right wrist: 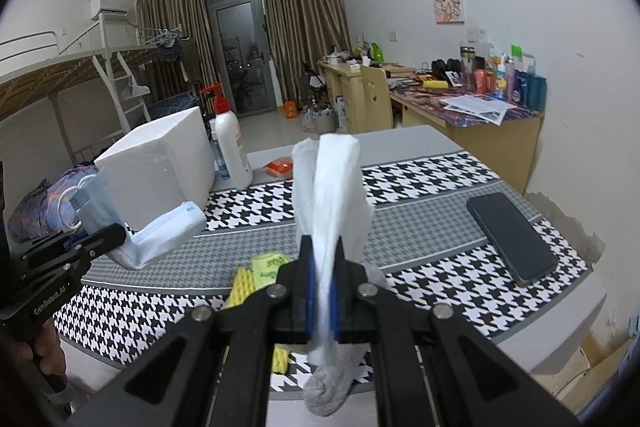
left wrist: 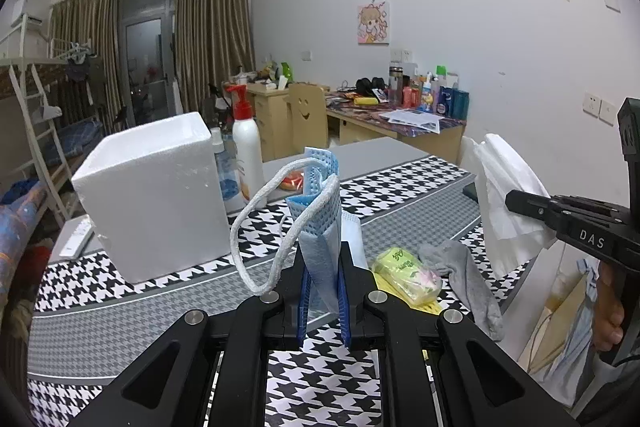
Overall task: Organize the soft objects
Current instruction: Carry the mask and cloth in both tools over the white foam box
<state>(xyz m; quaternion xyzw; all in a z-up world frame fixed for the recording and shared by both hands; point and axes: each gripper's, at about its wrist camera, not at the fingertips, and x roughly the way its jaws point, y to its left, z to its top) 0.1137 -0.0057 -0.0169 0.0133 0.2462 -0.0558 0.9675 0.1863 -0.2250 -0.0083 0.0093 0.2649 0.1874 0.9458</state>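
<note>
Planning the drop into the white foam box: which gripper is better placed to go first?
Left, probably. The left gripper, shut on the blue face mask, is right beside the foam box; the right gripper, holding the white tissue, is farther away.

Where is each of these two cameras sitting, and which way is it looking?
Left wrist: on the left gripper, looking along its fingers, shut on a blue face mask; the right gripper and a hand show at right.
Right wrist: on the right gripper, shut on a white tissue; the left gripper shows at left.
Shared: the houndstooth table, white foam box, grey sock.
</note>
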